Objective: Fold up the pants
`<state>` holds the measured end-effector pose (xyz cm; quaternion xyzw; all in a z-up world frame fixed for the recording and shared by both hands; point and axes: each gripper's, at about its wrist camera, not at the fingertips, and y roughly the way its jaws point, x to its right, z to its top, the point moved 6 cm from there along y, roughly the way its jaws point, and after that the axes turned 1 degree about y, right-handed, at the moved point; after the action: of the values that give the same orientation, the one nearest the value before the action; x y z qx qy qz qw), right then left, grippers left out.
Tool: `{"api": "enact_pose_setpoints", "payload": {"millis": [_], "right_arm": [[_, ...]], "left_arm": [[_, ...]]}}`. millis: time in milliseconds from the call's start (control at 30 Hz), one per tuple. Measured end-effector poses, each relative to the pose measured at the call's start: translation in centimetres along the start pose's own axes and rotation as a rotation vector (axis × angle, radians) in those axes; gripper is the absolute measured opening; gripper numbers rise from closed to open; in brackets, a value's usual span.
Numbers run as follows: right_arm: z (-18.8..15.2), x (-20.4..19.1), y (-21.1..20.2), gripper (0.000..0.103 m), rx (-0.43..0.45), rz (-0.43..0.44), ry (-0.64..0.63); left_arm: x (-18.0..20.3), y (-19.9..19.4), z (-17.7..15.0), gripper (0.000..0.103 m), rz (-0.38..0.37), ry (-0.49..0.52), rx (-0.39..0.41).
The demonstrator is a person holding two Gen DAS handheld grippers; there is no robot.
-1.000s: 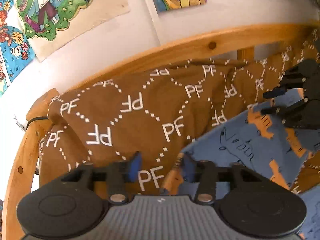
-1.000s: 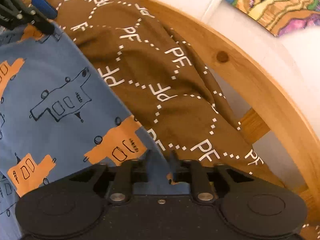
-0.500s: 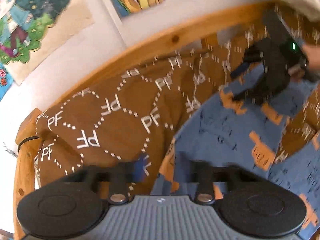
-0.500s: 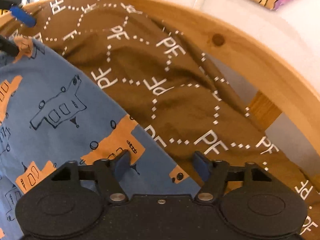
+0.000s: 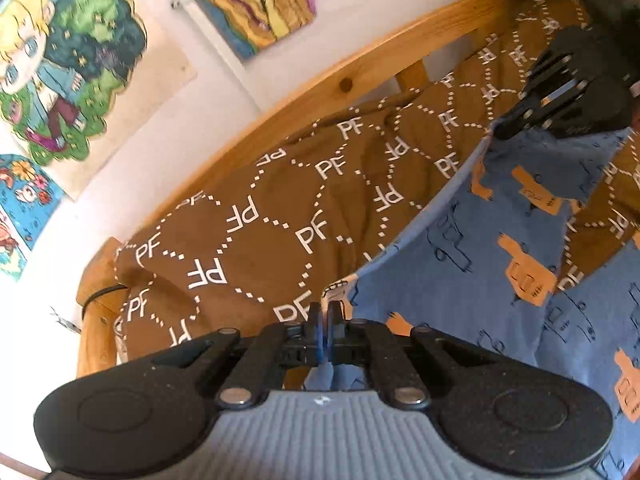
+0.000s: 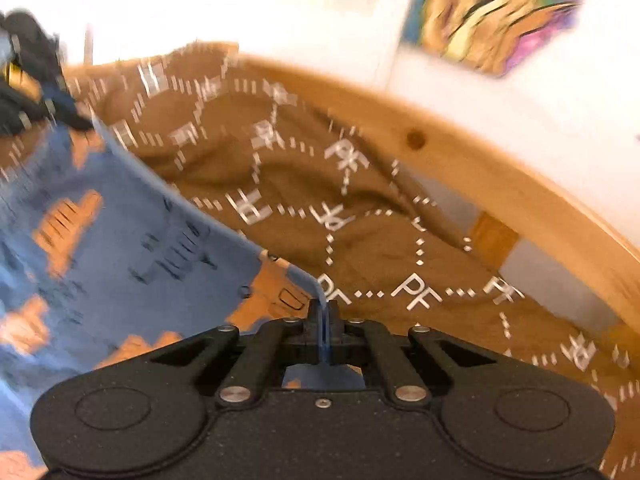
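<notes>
The blue pants with orange truck prints hang stretched between my two grippers above the brown bedspread. My left gripper is shut on one corner of the pants edge. My right gripper is shut on the other corner; the pants spread to its left. In the left wrist view the right gripper shows at the upper right, pinching the cloth. In the blurred right wrist view the left gripper shows at the upper left.
A brown bedspread with white PF letters covers the bed. A curved wooden bed rail runs behind it, also in the right wrist view. Colourful drawings hang on the white wall.
Both grippers, open half a second ago, have shut on the pants edge and lifted it. The cloth now hangs taut between them, and the right wrist view is blurred with motion.
</notes>
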<state>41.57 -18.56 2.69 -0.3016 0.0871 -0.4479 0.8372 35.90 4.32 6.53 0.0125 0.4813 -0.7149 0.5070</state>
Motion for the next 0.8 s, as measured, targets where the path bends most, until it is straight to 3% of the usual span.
{"api": "enact_pose_setpoints", "payload": {"millis": [67,133,233,367,600,700,733,800], "right_arm": [[-1.1,-0.7,-3.0,0.0,0.056,-0.002,0.031],[-2.3,-2.1,-5.7,0.0,0.094,-0.028,-0.021],[-4.9,-5.1,-10.1,0.0,0.125,-0.036,-0.058],[-8.1,-8.6,-13.9,0.0,0.118,-0.013,-0.016],[-15.1,-15.3,-17.3,0.0,0.009,-0.009,0.026],[-17.7,-18.1,-16.6,0.0,-0.049,0.013,0.045],[-18.4,-19.0,-16.2,0.0,-0.065,0.016,0.039],[-19.6,-20.4,-15.7,0.0,-0.083,0.015,0.021]], "left_arm": [[1.0,-1.5,-0.6,0.002,0.019,0.037,0.038],[2.2,-3.2,-1.1,0.002,0.036,0.081,0.096],[4.7,-6.1,-2.4,0.002,0.076,0.177,0.189],[9.1,-9.1,-5.5,0.002,0.112,0.331,0.274],[14.9,-9.2,-13.1,0.002,0.068,0.436,0.242],[16.4,-8.3,-15.7,0.002,0.041,0.417,0.188],[17.2,-8.2,-16.7,0.002,-0.032,0.349,0.129],[17.8,-8.1,-17.3,0.002,-0.024,0.353,0.122]]}}
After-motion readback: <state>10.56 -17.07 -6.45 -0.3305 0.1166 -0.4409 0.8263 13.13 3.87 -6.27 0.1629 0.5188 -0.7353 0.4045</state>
